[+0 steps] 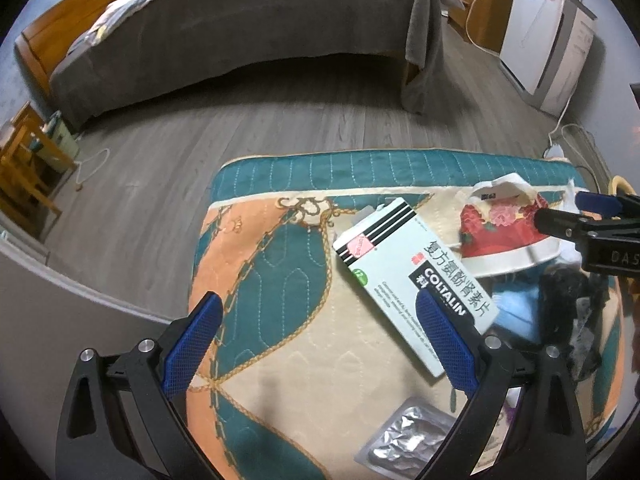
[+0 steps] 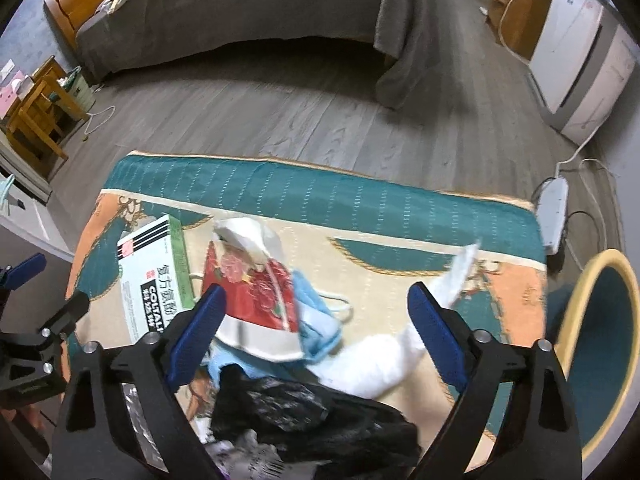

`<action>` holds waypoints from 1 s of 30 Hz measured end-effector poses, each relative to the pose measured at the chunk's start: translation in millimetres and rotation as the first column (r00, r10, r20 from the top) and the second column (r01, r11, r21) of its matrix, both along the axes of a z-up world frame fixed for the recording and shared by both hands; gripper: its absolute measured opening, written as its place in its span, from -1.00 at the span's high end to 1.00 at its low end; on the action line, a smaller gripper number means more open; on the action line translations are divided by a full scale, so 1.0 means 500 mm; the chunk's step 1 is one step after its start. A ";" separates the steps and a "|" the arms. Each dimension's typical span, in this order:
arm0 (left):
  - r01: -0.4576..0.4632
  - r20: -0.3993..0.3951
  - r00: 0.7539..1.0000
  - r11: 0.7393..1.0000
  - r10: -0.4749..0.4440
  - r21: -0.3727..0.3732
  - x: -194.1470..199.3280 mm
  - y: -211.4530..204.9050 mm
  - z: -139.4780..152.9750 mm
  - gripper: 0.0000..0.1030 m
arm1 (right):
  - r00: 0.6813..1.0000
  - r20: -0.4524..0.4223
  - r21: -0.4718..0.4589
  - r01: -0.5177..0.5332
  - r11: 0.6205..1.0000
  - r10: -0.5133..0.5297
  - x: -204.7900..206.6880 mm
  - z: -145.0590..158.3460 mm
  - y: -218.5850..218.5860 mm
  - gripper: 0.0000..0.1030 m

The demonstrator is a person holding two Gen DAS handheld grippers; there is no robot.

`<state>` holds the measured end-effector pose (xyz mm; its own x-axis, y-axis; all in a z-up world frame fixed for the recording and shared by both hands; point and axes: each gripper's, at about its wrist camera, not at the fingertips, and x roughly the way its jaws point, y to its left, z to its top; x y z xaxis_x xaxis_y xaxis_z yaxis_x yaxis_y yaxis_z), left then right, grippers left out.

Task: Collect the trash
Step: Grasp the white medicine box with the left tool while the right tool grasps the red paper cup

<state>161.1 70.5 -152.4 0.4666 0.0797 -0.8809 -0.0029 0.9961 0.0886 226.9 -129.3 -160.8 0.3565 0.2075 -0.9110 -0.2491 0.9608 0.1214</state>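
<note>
Trash lies on a quilted teal, cream and orange cloth (image 1: 280,272) over a table. A white and green medicine box (image 1: 412,280) lies flat; it also shows in the right wrist view (image 2: 156,280). Beside it are a red flowered paper cup (image 1: 500,232), crushed, also in the right wrist view (image 2: 256,304), a blue face mask (image 2: 316,312), white tissue (image 2: 380,364), a black plastic bag (image 2: 304,408) and a foil blister pack (image 1: 404,440). My left gripper (image 1: 320,336) is open above the cloth beside the box. My right gripper (image 2: 316,324) is open above the cup and mask.
A teal bin with a yellow rim (image 2: 600,344) stands right of the table. A bed with a grey cover (image 1: 248,28) stands across the wood floor. A power strip with cables (image 2: 554,208) lies on the floor. A white appliance (image 2: 576,64) is at far right.
</note>
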 end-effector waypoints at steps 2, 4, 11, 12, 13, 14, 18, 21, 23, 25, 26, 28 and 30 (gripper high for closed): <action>0.003 -0.007 1.000 1.000 -0.003 0.003 0.005 0.003 -0.006 -0.87 | 1.000 -0.012 0.013 -0.002 1.000 0.002 0.004 -0.008 0.007 -0.56; -0.002 -0.014 1.000 1.000 0.002 0.001 0.009 0.005 -0.011 -0.87 | 1.000 -0.023 0.023 -0.007 1.000 0.008 0.006 -0.015 0.012 -0.48; -0.017 -0.033 0.999 1.000 0.017 -0.022 0.026 -0.001 -0.023 -0.87 | 0.996 -0.052 0.087 -0.061 0.994 0.065 0.001 -0.018 0.027 0.66; -0.019 -0.037 0.999 1.000 0.018 -0.025 0.029 -0.005 -0.026 -0.87 | 0.996 -0.053 0.109 -0.060 0.992 0.066 0.001 -0.013 0.024 0.66; -0.019 -0.041 0.999 0.999 0.018 -0.028 0.032 -0.010 -0.028 -0.87 | 0.996 -0.055 0.134 -0.057 0.989 0.065 0.000 -0.006 0.019 0.69; -0.018 -0.043 0.999 0.999 0.017 -0.030 0.034 -0.013 -0.030 -0.87 | 0.996 -0.055 0.151 -0.056 0.987 0.065 -0.002 0.001 0.014 0.71; -0.022 -0.060 0.998 0.999 0.019 -0.042 0.044 -0.037 -0.042 -0.87 | 0.997 -0.020 0.182 -0.069 0.981 0.074 -0.008 0.037 -0.004 0.77; -0.046 -0.075 0.996 0.996 0.040 -0.074 0.053 -0.053 -0.053 -0.87 | 0.997 0.025 0.184 -0.070 0.980 0.066 -0.013 0.069 -0.021 0.79; -0.061 -0.088 0.995 0.995 0.054 -0.075 0.059 -0.064 -0.064 -0.87 | 0.996 0.065 0.174 -0.072 0.982 0.062 -0.017 0.092 -0.034 0.80; -0.083 -0.104 0.992 0.995 0.076 -0.064 0.065 -0.074 -0.080 -0.87 | 0.993 0.103 0.162 -0.074 0.984 0.058 -0.022 0.111 -0.048 0.81; -0.094 -0.111 0.990 0.993 0.087 -0.064 0.068 -0.077 -0.086 -0.87 | 0.992 0.109 0.159 -0.074 0.984 0.057 -0.023 0.114 -0.053 0.81; -0.133 -0.112 0.986 0.987 0.123 -0.092 0.071 -0.079 -0.099 -0.89 | 0.992 0.110 0.155 -0.072 0.985 0.055 -0.023 0.115 -0.061 0.80; -0.179 -0.114 0.980 0.975 0.164 -0.131 0.074 -0.075 -0.104 -0.89 | 0.994 0.100 0.150 -0.065 0.987 0.051 -0.022 0.108 -0.067 0.81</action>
